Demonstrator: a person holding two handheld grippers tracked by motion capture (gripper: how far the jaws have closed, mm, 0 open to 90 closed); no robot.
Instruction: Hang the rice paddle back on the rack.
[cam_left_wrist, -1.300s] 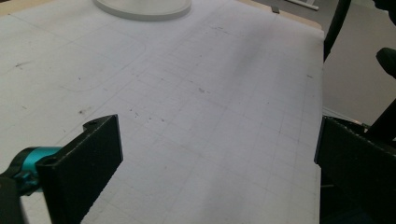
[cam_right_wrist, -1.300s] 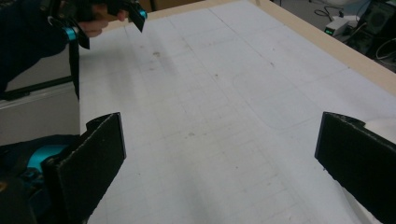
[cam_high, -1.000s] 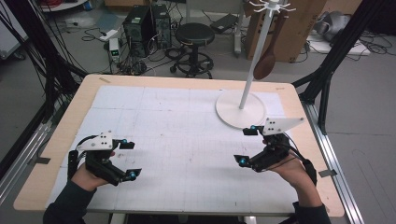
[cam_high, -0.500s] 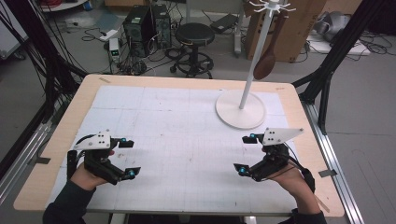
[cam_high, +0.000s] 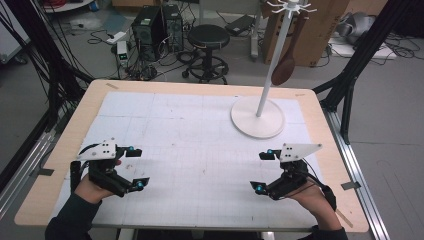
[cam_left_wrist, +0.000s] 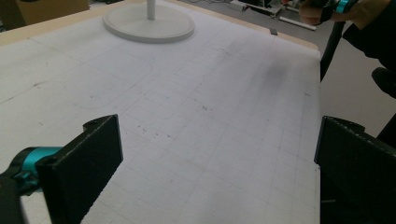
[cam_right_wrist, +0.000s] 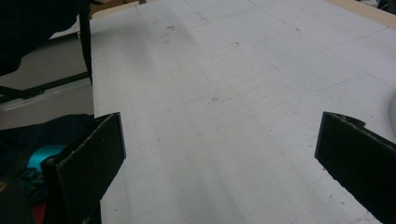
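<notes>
Since hanging freely by its handle from a hook atop the white stand (cam_high: 250, 125), likely to swing at first touch. By the look of it a light, stiff, smooth wooden spoon (cam_high: 286, 70), not fragile. Best pinched on the handle just above the bowl, then lifted up off the hook. Found toward the far right of the table (cam_high: 60, 150), well apart from both claws. Nearer: right gripper (cam_high: 262, 170), jaws spread wide, empty. Left gripper (cam_high: 136, 167) likewise wide open, holding nothing, low over the white mat (cam_high: 200, 140).
</notes>
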